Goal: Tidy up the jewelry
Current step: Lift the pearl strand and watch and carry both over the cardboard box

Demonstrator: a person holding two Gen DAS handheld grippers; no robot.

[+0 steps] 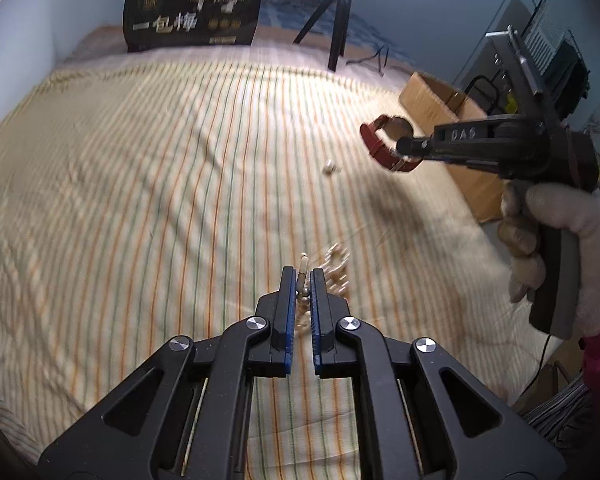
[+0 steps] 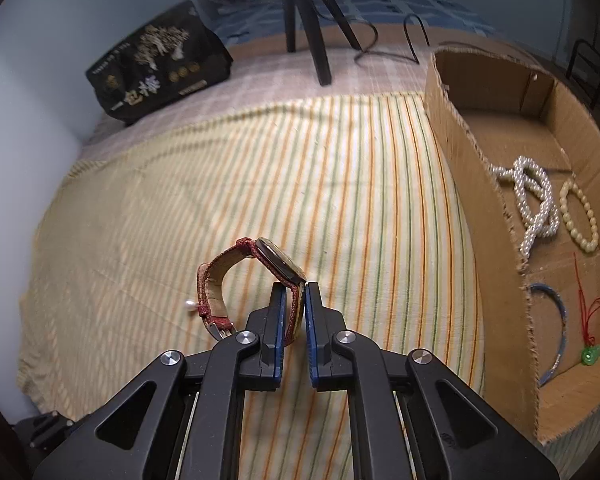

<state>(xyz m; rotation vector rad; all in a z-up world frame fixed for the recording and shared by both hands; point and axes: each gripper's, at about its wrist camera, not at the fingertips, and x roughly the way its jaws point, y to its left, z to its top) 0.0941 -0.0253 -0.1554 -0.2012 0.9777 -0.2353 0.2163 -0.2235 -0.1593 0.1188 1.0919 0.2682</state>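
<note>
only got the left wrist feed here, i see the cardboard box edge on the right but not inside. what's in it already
Observer: In the right wrist view the cardboard box holds a white pearl strand and a cream bead bracelet side by side.
Operator: anything else in there
Observer: Nearer the camera, a blue bangle and a green pendant on red cord.
Operator: how is the right gripper holding the watch
Observer: The right gripper is shut on the strap of the red-strapped watch, just below the case; the face tilts up and right.
Operator: anything loose under it
Observer: A small pearl piece lies on the striped cloth, left of the strap.
</note>
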